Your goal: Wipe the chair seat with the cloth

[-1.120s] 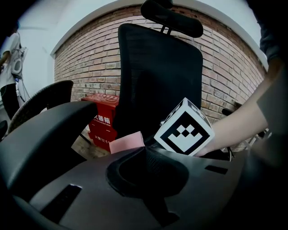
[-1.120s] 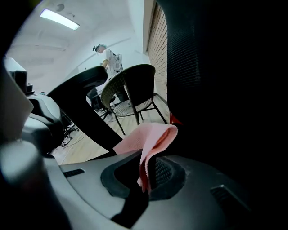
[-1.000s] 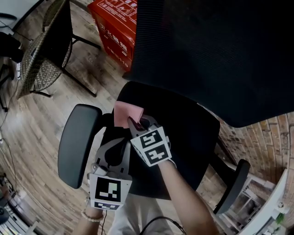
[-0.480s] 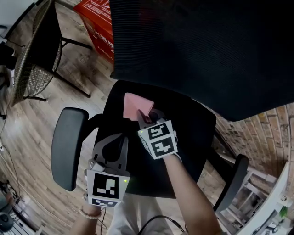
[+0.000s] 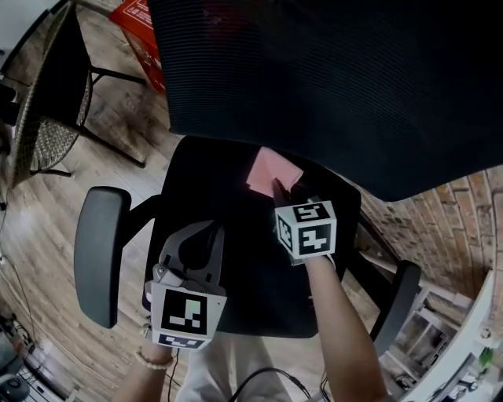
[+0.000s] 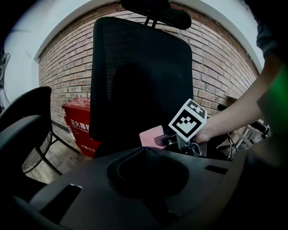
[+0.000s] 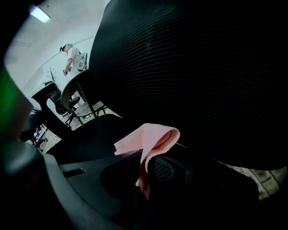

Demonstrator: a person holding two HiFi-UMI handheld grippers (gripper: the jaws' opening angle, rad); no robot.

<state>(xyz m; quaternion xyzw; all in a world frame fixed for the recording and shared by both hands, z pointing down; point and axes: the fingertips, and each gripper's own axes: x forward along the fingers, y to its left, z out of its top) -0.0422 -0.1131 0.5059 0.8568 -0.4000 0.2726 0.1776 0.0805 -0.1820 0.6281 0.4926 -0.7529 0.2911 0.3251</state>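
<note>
The right gripper [image 5: 281, 190] is near the middle of the head view, a bit to the right; its jaws are pressed together on the pink cloth [image 5: 269, 170], and a fold of the cloth sticks up out of them; the cloth is at the back part of the black chair seat [image 5: 200, 184], just below the big black chair back [image 5: 330, 86] that fills the top of the frame; in the right gripper view the cloth is in the middle, pinched at its lower end, with the chair back right behind it.

The left gripper [image 5: 212, 232] is at the lower left of the head view, over the left side of the seat, apart from the cloth; its jaws are closed with nothing between them.

A dark armrest [image 5: 98, 255] is at the left of the seat; a second armrest [image 5: 395, 302] is at the lower right; a red box [image 5: 140, 23] and a woven chair [image 5: 43, 118] stand on the wooden floor [image 5: 118, 157] in the upper left.
</note>
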